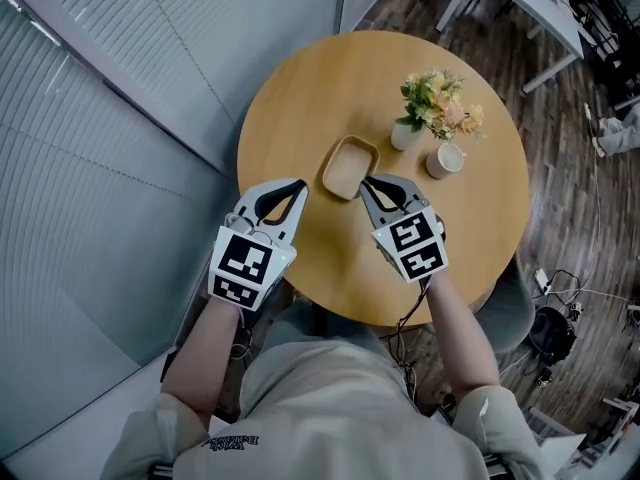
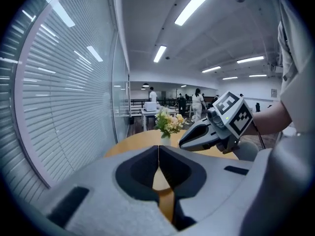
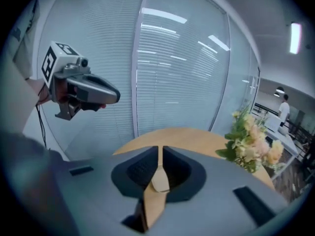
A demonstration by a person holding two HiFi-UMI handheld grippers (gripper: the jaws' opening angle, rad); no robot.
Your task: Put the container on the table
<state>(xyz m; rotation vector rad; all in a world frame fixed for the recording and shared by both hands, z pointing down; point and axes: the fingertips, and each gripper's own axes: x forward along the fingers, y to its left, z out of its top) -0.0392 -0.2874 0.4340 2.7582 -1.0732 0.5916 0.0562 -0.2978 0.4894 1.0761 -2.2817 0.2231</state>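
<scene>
Over the round table (image 1: 300,98), left tongs (image 1: 298,183) and right tongs (image 1: 368,181) point forward, both closed empty, near the container (image 1: 350,166)

The container (image 1: 349,166) has its 4 o'clock corner hidden under the right gripper (image 1: 367,181) jaws; the right gripper view shows only a sliver of it between them. The person (image 1: 330,398) covers the worktop (image 1: 300,98) edge at 6 o'clock. The distant people (image 2: 199,101) are too small to tell.

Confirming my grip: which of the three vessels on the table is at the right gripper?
The shallow wooden container, its rim in the right gripper; the flower vase and white cup stand farther off.
</scene>
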